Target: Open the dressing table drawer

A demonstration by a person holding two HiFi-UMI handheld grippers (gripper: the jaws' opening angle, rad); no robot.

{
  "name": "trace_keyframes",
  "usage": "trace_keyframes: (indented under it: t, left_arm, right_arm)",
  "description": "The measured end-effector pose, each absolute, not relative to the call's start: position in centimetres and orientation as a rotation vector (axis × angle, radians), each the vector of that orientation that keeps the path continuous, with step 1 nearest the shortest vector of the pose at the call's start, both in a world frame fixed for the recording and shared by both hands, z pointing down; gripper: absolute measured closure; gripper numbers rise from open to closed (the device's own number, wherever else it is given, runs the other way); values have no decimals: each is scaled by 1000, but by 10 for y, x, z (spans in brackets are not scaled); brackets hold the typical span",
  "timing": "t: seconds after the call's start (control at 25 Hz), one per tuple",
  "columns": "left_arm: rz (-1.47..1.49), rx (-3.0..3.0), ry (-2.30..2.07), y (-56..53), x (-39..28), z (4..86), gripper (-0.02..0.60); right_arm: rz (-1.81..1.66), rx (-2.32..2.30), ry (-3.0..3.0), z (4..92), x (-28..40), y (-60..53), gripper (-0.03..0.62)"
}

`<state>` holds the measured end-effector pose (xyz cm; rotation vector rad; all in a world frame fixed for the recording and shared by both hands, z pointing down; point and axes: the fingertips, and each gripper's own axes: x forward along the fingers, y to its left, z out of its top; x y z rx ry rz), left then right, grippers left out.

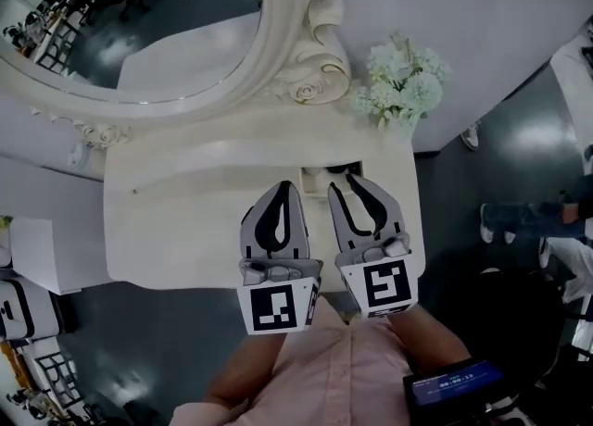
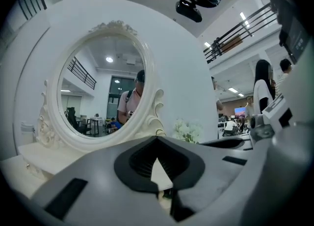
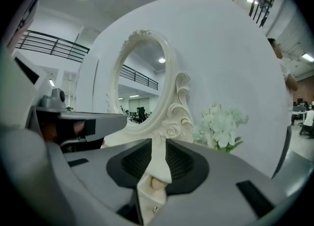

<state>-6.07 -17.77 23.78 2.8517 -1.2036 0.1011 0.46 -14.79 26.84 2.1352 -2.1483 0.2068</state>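
Drawer front of the dressing table (image 1: 167,220) cannot be seen from the head view, since it sits under the overhanging top. In the right gripper view a cream panel with what appears to be 1 small round knob (image 3: 156,183) shows low in the gap between the jaws. Whether the drawer is in or out, and what it holds, cannot be told. The left gripper (image 1: 285,188) is clenched, its 2 tips meeting with nothing between them. The right gripper (image 1: 345,181) stands released by a narrow slit and grasps nothing. Both grippers lie side by side, near each other, over the right half of the table top, tips toward the mirror (image 1: 278,54). Their 2 marker cubes (image 1: 275,308) overhang the front edge. Flowers (image 1: 400,86) occupy the back right corner, just beside the scrolled mirror frame and close to the right edge, well apart from the tips. The left half of the top is bare surface. Dark floor (image 1: 463,202) borders the right edge, where 1 person's legs (image 1: 519,220) stand.
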Motion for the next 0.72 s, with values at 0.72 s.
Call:
trace_keyframes:
  t: [0.72]
  left_arm:
    - [-76,2871,-1438,-161,-74,176,574]
  right_arm:
    - [-40,2099,-2275,193,0,-129,576]
